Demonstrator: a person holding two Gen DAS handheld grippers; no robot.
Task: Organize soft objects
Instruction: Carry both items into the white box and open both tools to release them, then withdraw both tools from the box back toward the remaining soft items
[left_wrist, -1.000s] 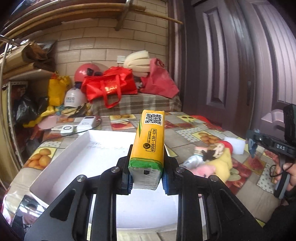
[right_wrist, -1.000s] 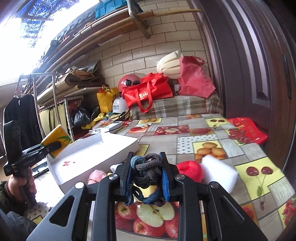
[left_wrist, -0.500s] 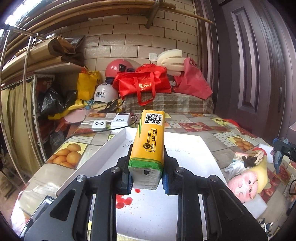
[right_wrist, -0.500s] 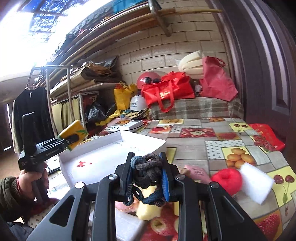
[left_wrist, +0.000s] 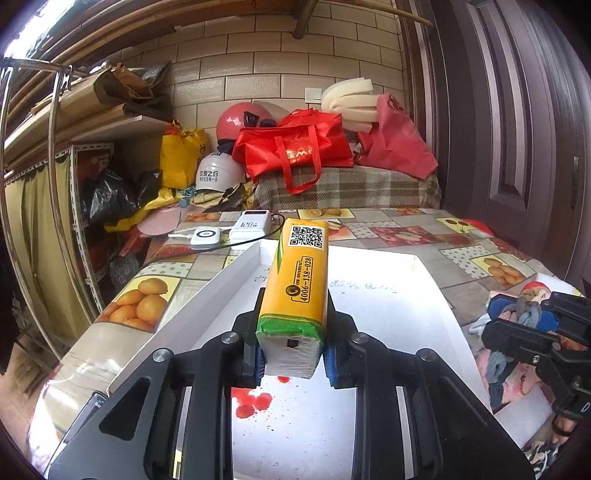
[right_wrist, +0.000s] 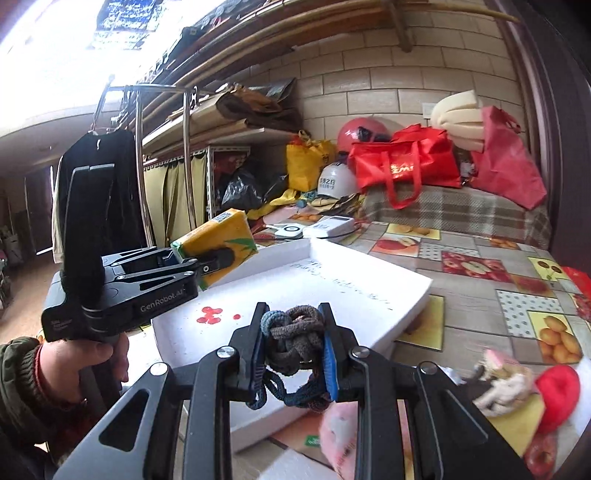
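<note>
Above white foam tray (left_wrist: 388, 295), glossy rectangular tissue pack (left_wrist: 295, 291) sits clamped.

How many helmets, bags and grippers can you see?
Helmets: 2, red and white
Bags: 3, yellow, red tote, red sack
Grippers: 2, left and right
Total: 7

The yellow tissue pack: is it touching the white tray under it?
Apart. The right wrist view shows the tissue pack held in the left claw above the white tray.
</note>
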